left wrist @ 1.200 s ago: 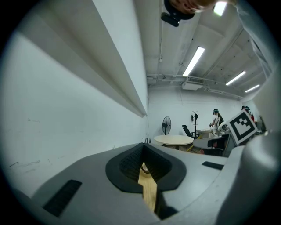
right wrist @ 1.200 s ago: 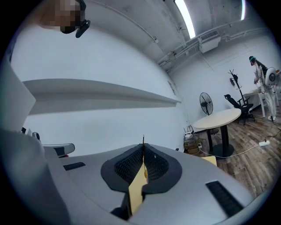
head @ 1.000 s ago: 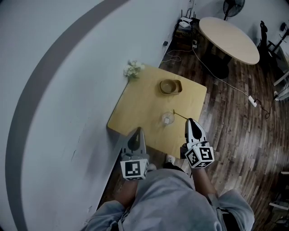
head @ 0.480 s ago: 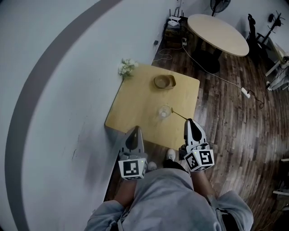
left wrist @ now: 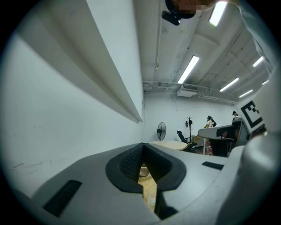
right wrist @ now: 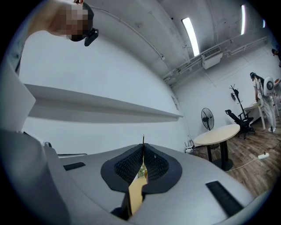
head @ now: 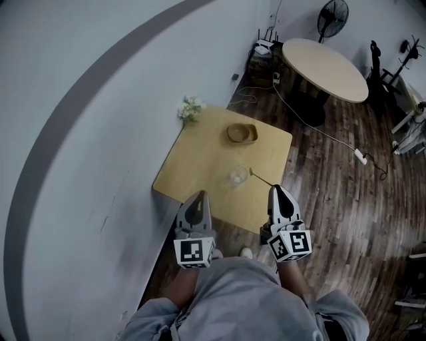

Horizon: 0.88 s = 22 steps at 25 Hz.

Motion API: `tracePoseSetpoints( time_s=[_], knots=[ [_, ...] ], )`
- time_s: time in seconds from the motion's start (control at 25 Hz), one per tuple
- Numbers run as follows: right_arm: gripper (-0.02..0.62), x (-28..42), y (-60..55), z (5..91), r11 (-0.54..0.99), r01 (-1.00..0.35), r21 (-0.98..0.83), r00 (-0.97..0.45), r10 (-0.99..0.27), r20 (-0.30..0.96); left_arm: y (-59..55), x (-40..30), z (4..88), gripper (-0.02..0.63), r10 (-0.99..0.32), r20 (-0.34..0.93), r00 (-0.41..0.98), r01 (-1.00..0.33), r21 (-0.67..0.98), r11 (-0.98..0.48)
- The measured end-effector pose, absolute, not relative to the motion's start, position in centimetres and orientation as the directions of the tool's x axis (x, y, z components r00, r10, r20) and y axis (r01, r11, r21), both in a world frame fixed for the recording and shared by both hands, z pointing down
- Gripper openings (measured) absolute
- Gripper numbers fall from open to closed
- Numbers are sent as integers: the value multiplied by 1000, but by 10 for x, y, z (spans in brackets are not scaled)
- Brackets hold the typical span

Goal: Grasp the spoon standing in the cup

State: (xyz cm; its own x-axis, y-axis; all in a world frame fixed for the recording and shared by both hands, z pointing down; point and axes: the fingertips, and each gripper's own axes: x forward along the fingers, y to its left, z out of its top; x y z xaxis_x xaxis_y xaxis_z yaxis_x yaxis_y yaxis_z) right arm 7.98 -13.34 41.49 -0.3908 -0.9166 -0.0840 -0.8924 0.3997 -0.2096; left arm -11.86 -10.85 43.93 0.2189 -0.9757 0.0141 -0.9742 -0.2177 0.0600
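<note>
A clear glass cup [head: 238, 176] stands on the square wooden table [head: 200, 156]. A thin gold spoon [head: 262, 178] slants from beside the cup's right rim back to my right gripper [head: 279, 190], which is shut on its handle end. In the right gripper view the handle's tip [right wrist: 143, 139] pokes up between the closed jaws of my right gripper [right wrist: 143, 154]. My left gripper [head: 198, 197] hovers at the table's near edge, shut and holding nothing. The cup [left wrist: 151, 195] shows through the narrow slit below the closed jaws of my left gripper [left wrist: 143, 151].
A tan bowl [head: 241, 132] sits at the table's far side, and a small bunch of white flowers [head: 190, 108] at its far left corner by the wall. Behind stand a round table [head: 324, 68] and a fan [head: 333, 14]. Cables run across the wooden floor [head: 346, 193].
My right gripper has drawn back and risen a little with the spoon still in its jaws. The left gripper has shifted slightly. The cup and bowl stay put.
</note>
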Motion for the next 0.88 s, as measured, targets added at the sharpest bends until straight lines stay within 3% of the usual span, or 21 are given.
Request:
tracePoseSetpoints(
  time_s=[0.88],
  knots=[
    [3, 107, -134, 413, 451, -872, -192, -441, -893, -96, -103, -86, 436, 2, -983, 18, 181, -983, 33, -180]
  ],
)
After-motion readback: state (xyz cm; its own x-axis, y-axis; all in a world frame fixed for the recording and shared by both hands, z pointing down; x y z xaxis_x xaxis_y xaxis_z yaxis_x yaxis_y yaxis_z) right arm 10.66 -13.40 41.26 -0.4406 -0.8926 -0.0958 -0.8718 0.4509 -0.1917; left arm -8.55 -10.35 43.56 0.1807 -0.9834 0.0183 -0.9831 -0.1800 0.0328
